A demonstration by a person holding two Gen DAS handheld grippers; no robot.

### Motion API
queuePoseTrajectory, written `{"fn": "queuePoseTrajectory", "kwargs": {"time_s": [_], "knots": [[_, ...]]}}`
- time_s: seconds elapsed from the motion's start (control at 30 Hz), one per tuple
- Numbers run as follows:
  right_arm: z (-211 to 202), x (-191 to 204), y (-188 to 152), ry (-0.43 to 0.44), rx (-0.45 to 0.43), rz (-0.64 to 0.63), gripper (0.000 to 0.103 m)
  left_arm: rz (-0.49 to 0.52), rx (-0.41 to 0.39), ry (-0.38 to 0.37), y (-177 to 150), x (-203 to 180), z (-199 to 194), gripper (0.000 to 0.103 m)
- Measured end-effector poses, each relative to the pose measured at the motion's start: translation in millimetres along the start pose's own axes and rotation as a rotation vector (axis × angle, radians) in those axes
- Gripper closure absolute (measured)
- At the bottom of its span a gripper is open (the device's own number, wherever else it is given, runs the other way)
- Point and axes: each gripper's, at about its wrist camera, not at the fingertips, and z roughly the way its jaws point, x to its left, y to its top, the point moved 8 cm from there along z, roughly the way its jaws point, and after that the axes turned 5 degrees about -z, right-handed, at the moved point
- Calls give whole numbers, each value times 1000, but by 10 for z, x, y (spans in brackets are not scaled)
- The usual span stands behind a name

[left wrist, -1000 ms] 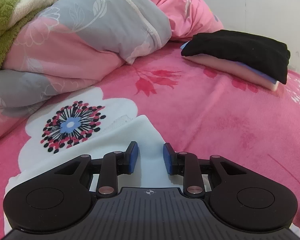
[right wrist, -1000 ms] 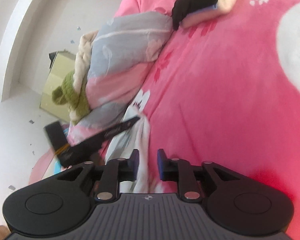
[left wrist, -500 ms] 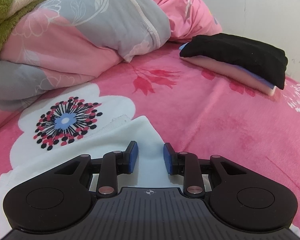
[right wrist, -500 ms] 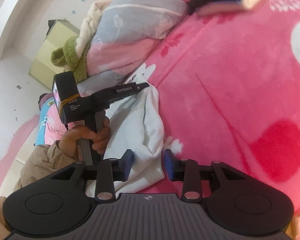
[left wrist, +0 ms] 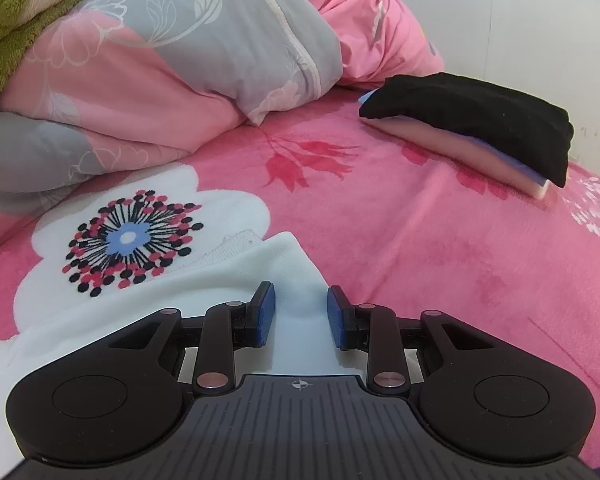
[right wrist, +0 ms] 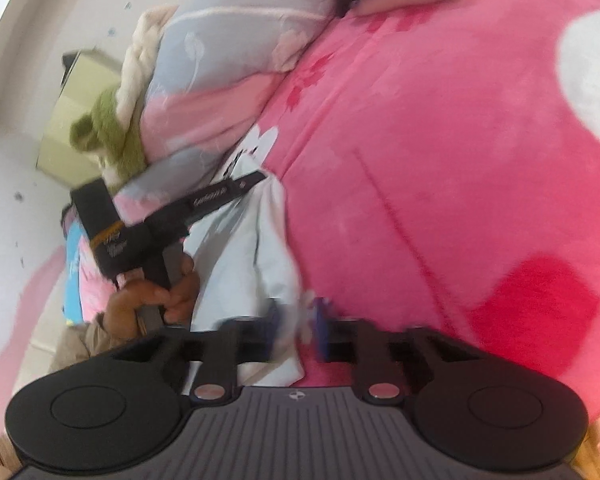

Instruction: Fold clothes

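Observation:
A white garment (left wrist: 236, 280) lies rumpled on the pink floral bedspread (left wrist: 420, 248). My left gripper (left wrist: 300, 314) rests low over it, its blue pads (left wrist: 266, 312) pressed against a thick fold that runs between them. In the right wrist view a hand (right wrist: 156, 296) holds that left gripper (right wrist: 256, 179) across the far side of the white garment (right wrist: 244, 256). My right gripper (right wrist: 297, 326) is at the garment's near corner. Its fingers are blurred and drawn in on the cloth edge.
A grey and pink duvet (left wrist: 160, 60) is heaped at the back left, with a green plush (left wrist: 4, 20) behind it. A folded stack topped with black cloth (left wrist: 472, 120) sits at the back right by the wall. A yellow cabinet (right wrist: 60, 128) stands beyond the bed.
The right gripper's fingers stood wide apart half a second ago and have since drawn in on the garment's near corner. The left gripper kept its hold and shifted only slightly.

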Motion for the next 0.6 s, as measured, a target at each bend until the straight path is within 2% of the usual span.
{"fn": "queuePoseTrajectory", "kwargs": {"time_s": [0.07, 0.17, 0.23, 0.37, 0.43, 0.47, 0.57, 0.6], "knots": [[-49, 74, -9, -37, -8, -81, 102, 0, 0, 0, 0, 1, 1, 75], [-113, 96, -16, -157, -4, -217, 103, -13, 2, -6, 21, 17, -24, 75], [-110, 34, -29, -228, 0, -246, 103, -23, 2, -11, 38, 29, -43, 75], [-255, 48, -6, -162, -39, -144, 102, -50, 3, -20, 77, 63, -105, 74], [-314, 55, -7, -113, -61, -76, 99, -84, -21, -21, 135, 108, -287, 74], [-336, 55, -9, -84, -71, -38, 95, -95, -41, -24, 164, 124, -404, 74], [-320, 28, -54, -8, -52, 65, 68, -105, -96, -30, 209, 206, -815, 74], [-280, 38, -74, -8, -36, 65, 66, -107, -109, -30, 200, 237, -955, 73]]}}
